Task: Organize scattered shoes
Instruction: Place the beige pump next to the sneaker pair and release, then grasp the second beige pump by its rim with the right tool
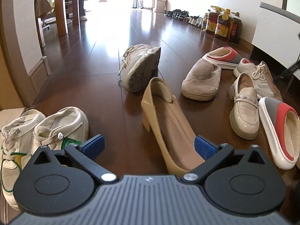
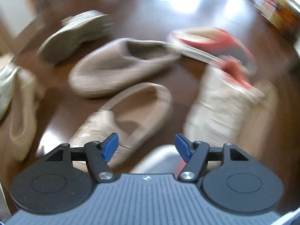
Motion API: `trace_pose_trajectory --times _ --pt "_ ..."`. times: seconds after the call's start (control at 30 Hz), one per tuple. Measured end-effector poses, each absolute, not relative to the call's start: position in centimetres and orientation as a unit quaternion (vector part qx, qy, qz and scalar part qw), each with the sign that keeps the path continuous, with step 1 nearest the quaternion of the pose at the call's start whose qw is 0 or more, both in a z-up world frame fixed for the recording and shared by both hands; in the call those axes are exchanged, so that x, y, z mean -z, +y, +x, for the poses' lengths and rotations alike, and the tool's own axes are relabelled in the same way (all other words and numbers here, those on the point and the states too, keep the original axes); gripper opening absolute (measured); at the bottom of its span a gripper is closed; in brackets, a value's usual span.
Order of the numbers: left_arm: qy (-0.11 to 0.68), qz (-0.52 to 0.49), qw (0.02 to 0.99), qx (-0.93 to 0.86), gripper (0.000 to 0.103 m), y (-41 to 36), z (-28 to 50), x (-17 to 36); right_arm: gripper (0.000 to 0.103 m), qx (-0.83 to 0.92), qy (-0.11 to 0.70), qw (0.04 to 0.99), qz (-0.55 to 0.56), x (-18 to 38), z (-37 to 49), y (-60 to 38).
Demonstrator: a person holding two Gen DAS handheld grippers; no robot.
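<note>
Both grippers hang with jaws apart and empty over shoes scattered on a dark wooden floor (image 1: 105, 101). The left gripper (image 1: 149, 146) straddles a beige block-heeled pump (image 1: 168, 123). The right gripper (image 2: 147, 146) hovers above a beige patent loafer (image 2: 131, 112); this view is blurred, so a misjudged grab could knock neighbouring shoes.
</note>
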State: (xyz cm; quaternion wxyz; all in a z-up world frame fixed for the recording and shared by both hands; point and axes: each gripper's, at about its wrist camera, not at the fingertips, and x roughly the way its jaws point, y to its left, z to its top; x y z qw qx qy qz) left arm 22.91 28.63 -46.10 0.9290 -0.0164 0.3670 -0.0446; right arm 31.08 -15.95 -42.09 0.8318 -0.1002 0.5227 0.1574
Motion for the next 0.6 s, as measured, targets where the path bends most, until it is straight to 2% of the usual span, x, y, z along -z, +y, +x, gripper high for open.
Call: trace_pose_trajectory --times 0.13,0.3,0.33,0.37,0.47,0.6 --pt "0.373 -0.001 0.925 0.067 0.103 28.1 23.8 45.9 0.063 -0.095 0.537 0.831 -0.110 42.2 28.7 -22.0" --pt "0.383 0.051 0.914 0.120 0.103 26.3 26.1 45.0 0.061 -0.131 0.524 0.817 -0.202 43.8 31.6 -24.6" --pt "0.383 0.065 0.912 0.133 0.103 25.8 26.8 44.7 0.060 -0.165 0.525 0.805 -0.222 44.6 33.2 -24.4" --pt "0.383 0.071 0.910 0.140 0.103 25.5 27.2 44.5 0.054 -0.196 0.531 0.786 -0.249 45.5 34.6 -23.9" --pt "0.383 0.094 0.904 0.166 0.103 23.9 29.0 43.4 0.045 -0.262 0.541 0.721 -0.345 48.2 37.0 -22.5" --pt "0.374 0.103 0.904 0.177 0.103 22.1 29.9 41.9 0.044 -0.272 0.603 0.651 -0.373 51.5 39.8 -22.0"
